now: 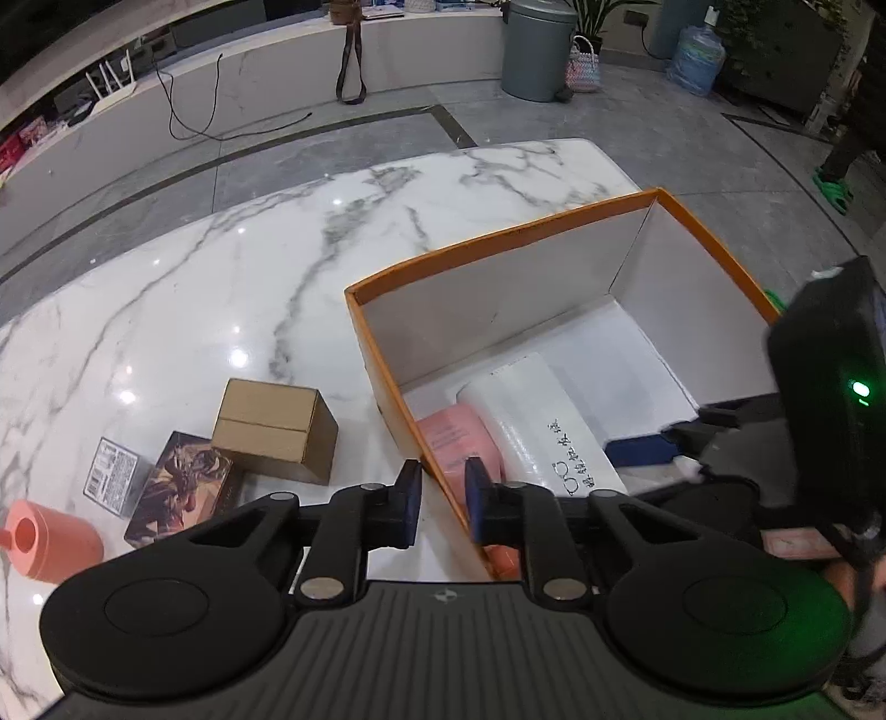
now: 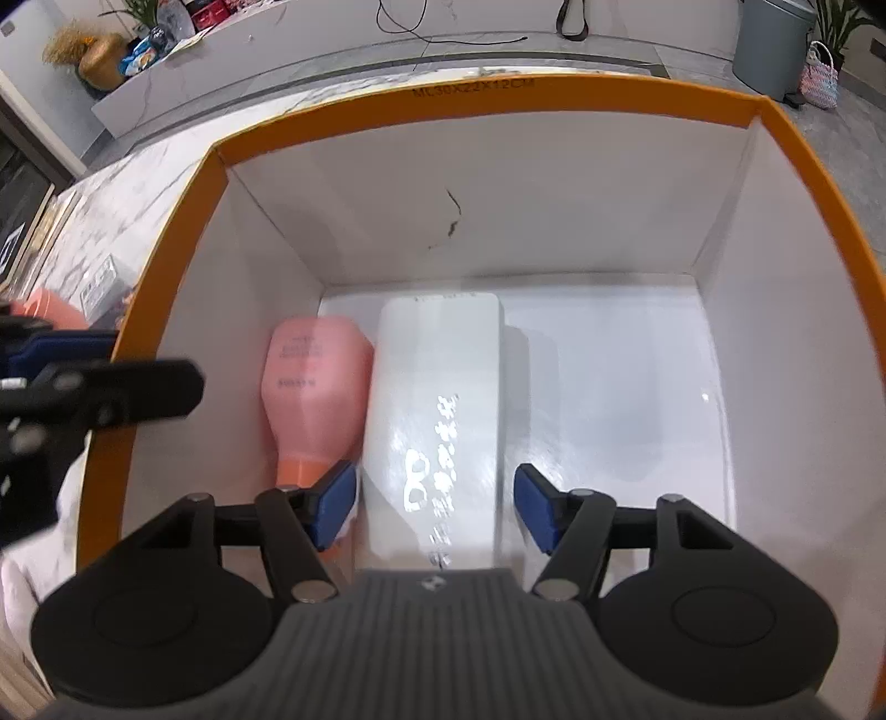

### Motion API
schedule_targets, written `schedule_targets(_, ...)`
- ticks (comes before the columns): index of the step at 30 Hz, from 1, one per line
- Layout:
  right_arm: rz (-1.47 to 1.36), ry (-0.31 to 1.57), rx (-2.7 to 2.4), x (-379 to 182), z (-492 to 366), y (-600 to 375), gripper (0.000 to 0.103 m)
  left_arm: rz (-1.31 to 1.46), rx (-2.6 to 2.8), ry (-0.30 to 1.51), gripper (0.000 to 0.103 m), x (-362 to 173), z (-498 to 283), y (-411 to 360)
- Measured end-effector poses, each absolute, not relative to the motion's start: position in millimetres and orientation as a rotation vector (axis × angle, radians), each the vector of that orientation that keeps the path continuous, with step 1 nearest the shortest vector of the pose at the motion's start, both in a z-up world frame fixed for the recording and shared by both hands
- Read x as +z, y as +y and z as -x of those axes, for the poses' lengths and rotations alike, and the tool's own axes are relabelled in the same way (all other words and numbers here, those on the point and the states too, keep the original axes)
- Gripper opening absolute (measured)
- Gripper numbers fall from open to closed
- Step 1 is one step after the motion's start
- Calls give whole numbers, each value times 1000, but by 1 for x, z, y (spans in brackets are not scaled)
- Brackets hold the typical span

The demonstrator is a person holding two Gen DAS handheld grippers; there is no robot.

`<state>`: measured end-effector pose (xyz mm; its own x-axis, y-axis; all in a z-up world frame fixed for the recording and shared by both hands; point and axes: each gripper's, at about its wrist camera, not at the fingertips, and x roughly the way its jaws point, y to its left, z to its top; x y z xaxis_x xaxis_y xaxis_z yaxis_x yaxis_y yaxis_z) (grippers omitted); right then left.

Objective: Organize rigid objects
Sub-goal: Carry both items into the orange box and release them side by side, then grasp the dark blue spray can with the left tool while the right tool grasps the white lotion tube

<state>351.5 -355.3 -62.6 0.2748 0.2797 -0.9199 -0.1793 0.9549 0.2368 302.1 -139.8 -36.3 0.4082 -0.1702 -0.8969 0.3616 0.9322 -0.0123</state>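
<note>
An orange-rimmed cardboard box (image 1: 498, 232) (image 2: 498, 88) stands on the marble table. A pink bottle (image 2: 318, 387) (image 1: 459, 443) lies inside along its left wall, and a white carton (image 2: 437, 399) (image 1: 531, 421) lies beside it. My right gripper (image 2: 434, 501) is lowered into the box, open. Its blue pads (image 2: 338, 498) straddle the carton's near end, with a small gap on the right side. My left gripper (image 1: 446, 493) hovers over the box's left wall, shut with nothing in it. Its fingers (image 2: 138, 382) reach over the rim in the right wrist view.
On the table (image 1: 249, 266) left of the box lie a brown cardboard box (image 1: 274, 426), a dark illustrated box (image 1: 183, 487), a small barcoded box (image 1: 111, 471) and a pink bottle (image 1: 50, 543). Beyond the table's far edge stands a grey bin (image 1: 534, 50).
</note>
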Motion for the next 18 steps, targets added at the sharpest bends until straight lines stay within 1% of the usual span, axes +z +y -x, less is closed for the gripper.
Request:
schedule_targets(1,-103,1265,315,-62,-350,-357,62,-200,-335,1101,18,-37,-303,-141)
schedule_targets(2,-125,1279,323,-62,-351,-357,56,-204,-334,1099,18,-37,-301,-141)
schedule_targets(9,-211,1271,276,-62,-347,-356,55,-247,-331,1070,13,-40,-315,-141)
schedule_targets(12,-236,1274,256,-63,-347,-355,55,-240,-341,1073,13,-40,-317,-138)
schedule_targets(15,-231,1267,262,-62,-345,-357,56,-228,-353,1075,16,-38,-313,-136)
schedule_targets(18,-206,1248,249,-59,-337,-360,60,-220,-373,1041,24,-26,-299,-131)
